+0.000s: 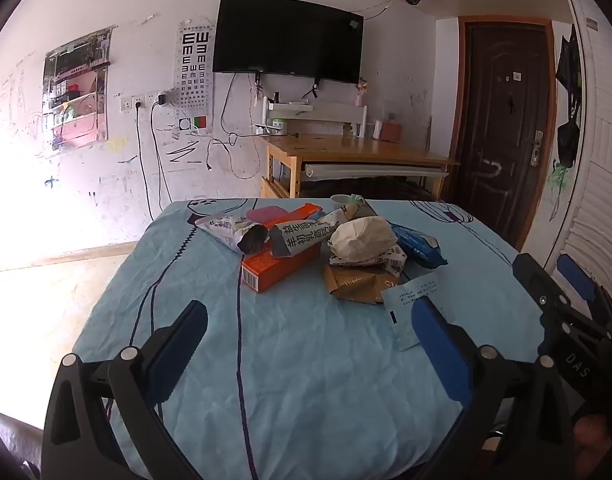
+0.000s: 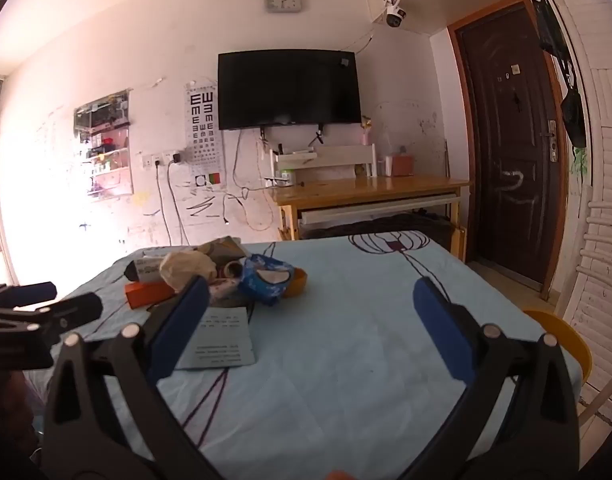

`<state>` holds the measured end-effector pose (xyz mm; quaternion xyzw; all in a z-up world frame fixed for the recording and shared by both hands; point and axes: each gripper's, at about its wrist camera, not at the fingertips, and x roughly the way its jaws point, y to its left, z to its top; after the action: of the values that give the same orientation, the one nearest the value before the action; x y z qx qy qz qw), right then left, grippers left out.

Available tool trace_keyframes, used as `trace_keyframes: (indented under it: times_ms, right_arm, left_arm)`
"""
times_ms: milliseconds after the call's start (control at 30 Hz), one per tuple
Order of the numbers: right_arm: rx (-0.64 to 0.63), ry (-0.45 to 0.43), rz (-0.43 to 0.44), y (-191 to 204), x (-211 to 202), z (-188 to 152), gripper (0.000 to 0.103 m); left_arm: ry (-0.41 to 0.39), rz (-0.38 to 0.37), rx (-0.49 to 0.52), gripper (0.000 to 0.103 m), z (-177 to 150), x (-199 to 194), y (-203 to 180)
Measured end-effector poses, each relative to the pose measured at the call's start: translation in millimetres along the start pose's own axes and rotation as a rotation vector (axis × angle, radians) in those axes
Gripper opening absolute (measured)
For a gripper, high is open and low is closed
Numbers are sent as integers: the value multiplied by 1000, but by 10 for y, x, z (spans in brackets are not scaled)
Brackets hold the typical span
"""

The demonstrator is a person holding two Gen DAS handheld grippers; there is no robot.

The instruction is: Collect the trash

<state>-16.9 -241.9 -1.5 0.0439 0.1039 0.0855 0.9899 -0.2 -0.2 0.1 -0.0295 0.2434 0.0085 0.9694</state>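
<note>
A heap of trash lies on the blue tablecloth [image 1: 290,344]: an orange box [image 1: 280,266], a grey wrapper with black characters [image 1: 306,234], a crumpled white paper ball [image 1: 362,238], a blue packet [image 1: 420,246], a brown wrapper [image 1: 360,286] and a pale blue leaflet [image 1: 410,304]. My left gripper [image 1: 310,320] is open and empty, short of the heap. My right gripper [image 2: 312,300] is open and empty; the heap sits ahead to its left, with the paper ball [image 2: 186,268], blue packet [image 2: 266,280], orange box [image 2: 148,292] and leaflet [image 2: 222,340].
A small yellow bowl [image 2: 298,282] sits behind the blue packet. A yellow chair or tub edge [image 2: 566,340] shows past the table's right side. A wooden desk [image 1: 358,152], wall TV [image 1: 288,38] and dark door [image 1: 506,120] stand beyond. The right gripper appears at the left view's right edge [image 1: 562,292].
</note>
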Motion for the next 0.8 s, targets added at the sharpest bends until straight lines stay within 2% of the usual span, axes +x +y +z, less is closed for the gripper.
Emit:
trace_keyframes:
  times_ms: [800]
  right_arm:
    - [-8, 9, 2, -6, -8, -5, 99]
  left_arm:
    - [12, 3, 0, 97, -10, 29, -34]
